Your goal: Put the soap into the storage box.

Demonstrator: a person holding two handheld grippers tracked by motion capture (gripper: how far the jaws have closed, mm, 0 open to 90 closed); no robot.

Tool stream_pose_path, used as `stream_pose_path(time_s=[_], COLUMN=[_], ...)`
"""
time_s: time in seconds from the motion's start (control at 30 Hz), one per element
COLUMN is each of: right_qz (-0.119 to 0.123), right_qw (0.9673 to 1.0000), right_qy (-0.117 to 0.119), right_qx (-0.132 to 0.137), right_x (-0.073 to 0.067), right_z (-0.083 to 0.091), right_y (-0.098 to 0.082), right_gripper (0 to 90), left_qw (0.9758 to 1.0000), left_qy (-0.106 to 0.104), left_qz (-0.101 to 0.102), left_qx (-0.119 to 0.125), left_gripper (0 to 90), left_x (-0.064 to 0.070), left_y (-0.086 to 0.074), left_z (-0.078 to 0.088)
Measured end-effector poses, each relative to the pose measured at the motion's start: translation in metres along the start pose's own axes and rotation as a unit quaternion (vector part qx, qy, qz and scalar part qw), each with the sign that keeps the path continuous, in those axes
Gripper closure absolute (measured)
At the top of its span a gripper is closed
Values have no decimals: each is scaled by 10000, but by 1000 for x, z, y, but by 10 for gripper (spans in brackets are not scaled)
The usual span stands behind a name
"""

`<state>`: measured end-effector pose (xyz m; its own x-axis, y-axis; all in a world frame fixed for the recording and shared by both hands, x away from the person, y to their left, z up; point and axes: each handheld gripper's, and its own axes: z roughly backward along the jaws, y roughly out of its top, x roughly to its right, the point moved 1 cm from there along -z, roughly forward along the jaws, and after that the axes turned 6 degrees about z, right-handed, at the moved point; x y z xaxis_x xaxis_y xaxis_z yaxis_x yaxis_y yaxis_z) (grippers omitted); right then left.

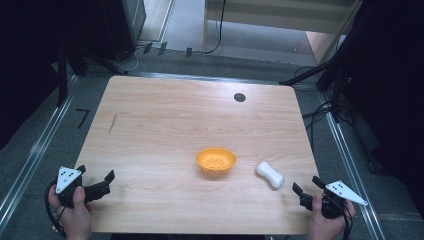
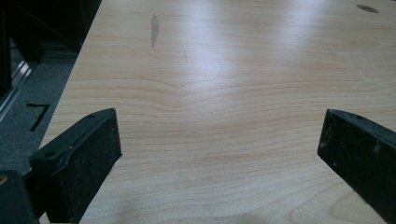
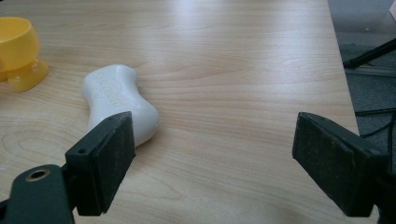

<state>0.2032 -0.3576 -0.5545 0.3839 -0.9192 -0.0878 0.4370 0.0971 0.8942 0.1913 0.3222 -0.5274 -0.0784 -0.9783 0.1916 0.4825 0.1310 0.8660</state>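
Left gripper (image 1: 95,184): jaws wide, empty, near table (image 1: 150,115) corner. Orange bowl (image 1: 215,160): centre. White bone-shaped piece (image 1: 270,174): right of bowl, lying flat. Right gripper (image 1: 306,189): jaws wide, empty, just beside piece. Risk: rounded piece likely rolls or squirts from 2 pads if gripped off-centre.

Light wooden table (image 1: 165,115) on grey carpeted floor (image 1: 45,145).

the left hand (image 1: 75,207) grips the left tool (image 1: 95,182) at the bench's near left corner, jaws spread wide with nothing between them. the right hand (image 1: 327,217) holds the right tool (image 1: 307,186) at the near right corner, jaws likewise wide apart and gripping nothing, aimed up the bench.
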Motion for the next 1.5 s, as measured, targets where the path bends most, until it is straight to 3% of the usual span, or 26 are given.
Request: stream_pose_path(time_s=[0.23,0.43,0.67,0.93,1.37,1.4,1.43,1.47,1.5], right_qz=[20,301,750,747,1098,1188,1188,1282,1282], right_qw=[10000,9986,9931,9893,9757,9724,9724,9686,9686], right_qy=[65,99,283,527,715,744,744,786,786], right_qx=[-26,-420,-851,-1137,-1757,-1863,-1863,-1978,-1978], right_x=[1,-2,-7,-9,-16,-19,-19,-21,-21], right_z=[-1,-8,-11,-11,-24,-26,-26,-29,-29], right_y=[0,5,20,28,40,42,42,44,44], right_gripper=[169,192,216,221,213,213,213,212,212], left_qw=[10000,9999,9999,9998,9999,9999,9998,9999,9999], left_qy=[3,47,27,48,2,-3,-10,-16,-17], left_qz=[-15,-123,-108,-182,-146,-143,-147,-140,-130], left_qx=[-14,-27,-11,-40,-74,-85,-99,-99,-97], left_gripper=[0,0,0,0,0,0,0,0,0], left_x=[0,2,2,4,3,3,3,3,2], left_y=[0,0,0,0,0,0,0,0,0], left_z=[0,-1,0,-1,-2,-2,-2,-2,-2])
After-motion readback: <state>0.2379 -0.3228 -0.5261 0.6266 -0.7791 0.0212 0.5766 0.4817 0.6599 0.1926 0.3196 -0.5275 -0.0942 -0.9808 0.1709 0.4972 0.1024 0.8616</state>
